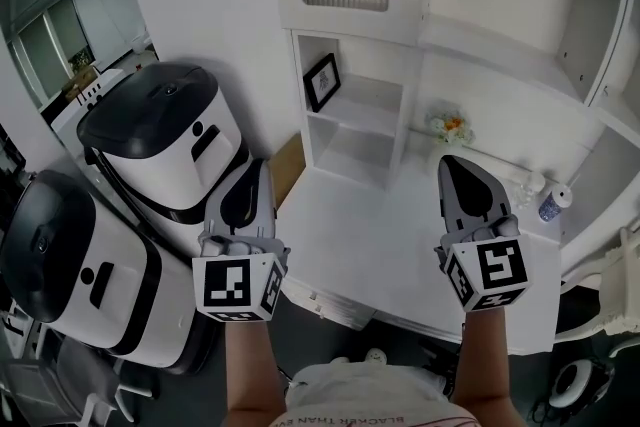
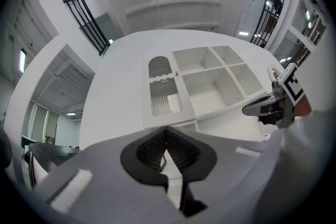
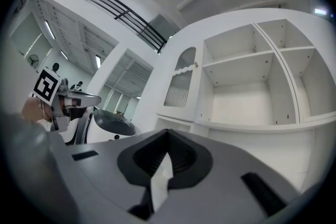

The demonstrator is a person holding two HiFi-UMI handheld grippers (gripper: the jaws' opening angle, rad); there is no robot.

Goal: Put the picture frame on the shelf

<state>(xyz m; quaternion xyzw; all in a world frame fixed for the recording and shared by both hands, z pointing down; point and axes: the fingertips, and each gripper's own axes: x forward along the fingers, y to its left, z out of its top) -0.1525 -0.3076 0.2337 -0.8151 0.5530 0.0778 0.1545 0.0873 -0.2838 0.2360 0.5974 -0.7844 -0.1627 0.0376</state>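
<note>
The bare white desktop (image 1: 380, 235) gives free passage up to the white shelf unit (image 1: 408, 105). A black-framed picture (image 1: 322, 81) leans along the upper cubby's left wall. A small flower pot (image 1: 450, 126) and a blue-and-white bottle (image 1: 552, 203) crowd the desk's right.

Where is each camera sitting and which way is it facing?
Head view: on the head, steeply down at desk and picture frame; left tool, right tool, forearms show.
Left gripper view: on left tool, facing shelf unit; own shut jaws, right tool show.
Right gripper view: on right tool, facing shelf unit; own shut jaws, left tool show.
Shared: both gripper views catch the ribbed door.
</note>
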